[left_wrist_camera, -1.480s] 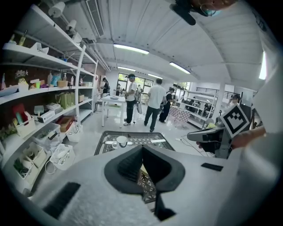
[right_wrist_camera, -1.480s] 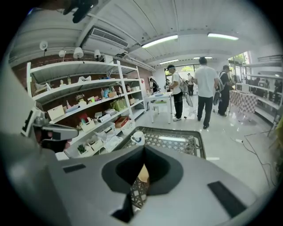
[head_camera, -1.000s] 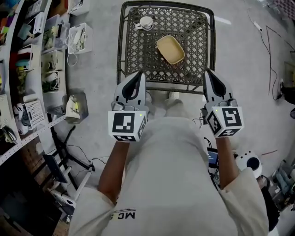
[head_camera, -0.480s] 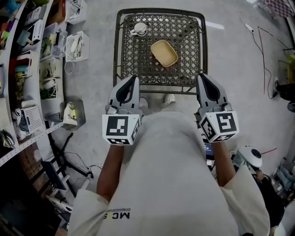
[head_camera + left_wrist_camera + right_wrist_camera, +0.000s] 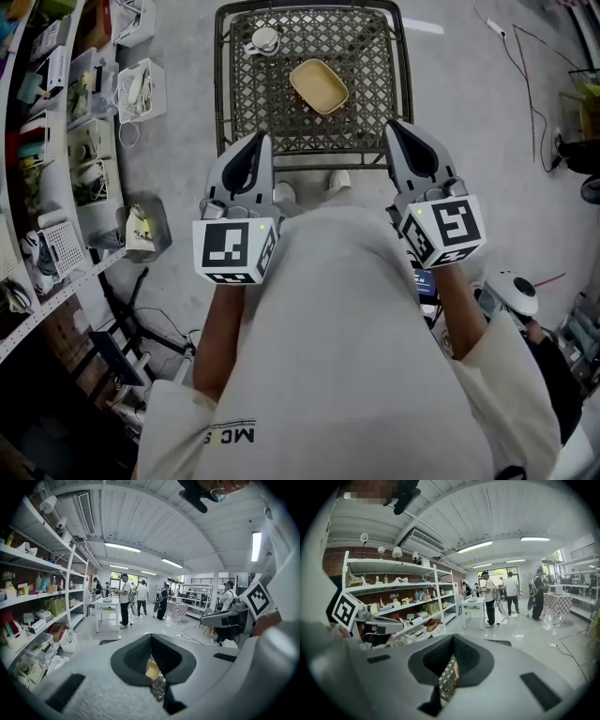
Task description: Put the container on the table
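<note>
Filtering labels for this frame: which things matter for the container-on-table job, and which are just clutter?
Job:
yellow container, sitting on the table
lattice table
left gripper, shut, empty
right gripper, shut, empty

Lying about:
white cup on the table's far corner
white baskets
shelves

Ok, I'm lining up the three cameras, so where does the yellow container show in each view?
Head view: container upper centre, lying on the lattice table.
Left gripper view: a yellow sliver low centre, just above the lattice.
Right gripper view: only a thin tan edge low centre, probably the container.
Shared landmark: the lattice table, a dark patch low centre in both gripper views.
</note>
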A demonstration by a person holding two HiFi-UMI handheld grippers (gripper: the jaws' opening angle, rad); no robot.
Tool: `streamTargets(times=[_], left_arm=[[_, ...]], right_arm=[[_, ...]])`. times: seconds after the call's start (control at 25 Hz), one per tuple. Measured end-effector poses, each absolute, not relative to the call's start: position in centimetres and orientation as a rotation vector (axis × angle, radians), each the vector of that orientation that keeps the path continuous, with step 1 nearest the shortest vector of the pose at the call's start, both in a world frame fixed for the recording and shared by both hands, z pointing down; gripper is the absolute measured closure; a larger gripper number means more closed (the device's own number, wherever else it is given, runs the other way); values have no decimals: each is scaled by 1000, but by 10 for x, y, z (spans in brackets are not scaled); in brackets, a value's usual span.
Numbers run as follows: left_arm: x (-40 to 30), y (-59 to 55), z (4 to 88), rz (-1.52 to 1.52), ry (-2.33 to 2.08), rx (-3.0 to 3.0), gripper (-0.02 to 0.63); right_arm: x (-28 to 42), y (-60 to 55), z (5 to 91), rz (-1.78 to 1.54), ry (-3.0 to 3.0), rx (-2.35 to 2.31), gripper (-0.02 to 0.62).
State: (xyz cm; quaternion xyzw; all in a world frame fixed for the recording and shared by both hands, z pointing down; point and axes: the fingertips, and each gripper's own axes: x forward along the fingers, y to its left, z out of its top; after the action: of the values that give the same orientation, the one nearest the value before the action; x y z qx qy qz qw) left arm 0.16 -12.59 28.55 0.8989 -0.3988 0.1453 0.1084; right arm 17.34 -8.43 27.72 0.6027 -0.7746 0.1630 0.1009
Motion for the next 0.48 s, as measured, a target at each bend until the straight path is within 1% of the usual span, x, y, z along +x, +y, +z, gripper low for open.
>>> streamTargets(times=[0.48], left_arm=[[-3, -127, 282, 403, -1203, 2626, 586]], right_arm=[[170, -85, 276, 485, -2292, 1777, 578]])
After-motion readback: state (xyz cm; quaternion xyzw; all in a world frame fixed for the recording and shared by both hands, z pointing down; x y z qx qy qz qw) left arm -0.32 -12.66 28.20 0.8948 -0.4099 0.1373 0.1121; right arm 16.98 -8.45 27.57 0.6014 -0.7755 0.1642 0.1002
